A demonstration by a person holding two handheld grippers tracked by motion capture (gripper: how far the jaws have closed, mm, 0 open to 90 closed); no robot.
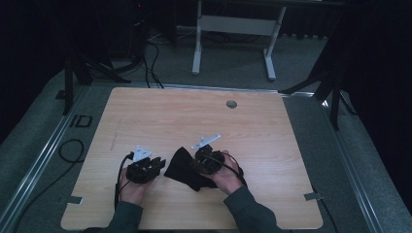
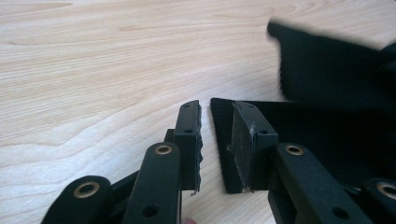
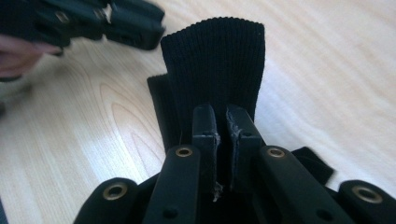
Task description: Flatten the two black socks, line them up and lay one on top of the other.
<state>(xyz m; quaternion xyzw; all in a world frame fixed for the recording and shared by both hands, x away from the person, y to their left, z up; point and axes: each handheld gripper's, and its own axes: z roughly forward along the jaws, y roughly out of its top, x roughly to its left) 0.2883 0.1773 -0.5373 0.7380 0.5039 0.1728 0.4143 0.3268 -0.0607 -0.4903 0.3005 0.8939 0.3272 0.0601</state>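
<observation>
A black ribbed knit cloth (image 1: 182,171) lies crumpled on the wooden table (image 1: 194,116) between my two hands. My right gripper (image 1: 198,162) is shut on it; in the right gripper view the jaws (image 3: 222,114) pinch the fabric and a ribbed flap (image 3: 215,60) stands up beyond them. My left gripper (image 1: 158,165) sits just left of the cloth. In the left gripper view its jaws (image 2: 217,109) stand apart over the cloth's flat corner (image 2: 317,135), the pads not pressing on it. A raised fold (image 2: 327,65) hangs blurred above. The left gripper (image 3: 135,21) also shows at top left.
A grey grommet (image 1: 231,104) sits near the table's far edge. Tape marks (image 1: 72,199) (image 1: 313,196) lie at the front corners. A white desk frame (image 1: 233,29) stands behind the table, and cables (image 1: 73,150) trail on the floor at left.
</observation>
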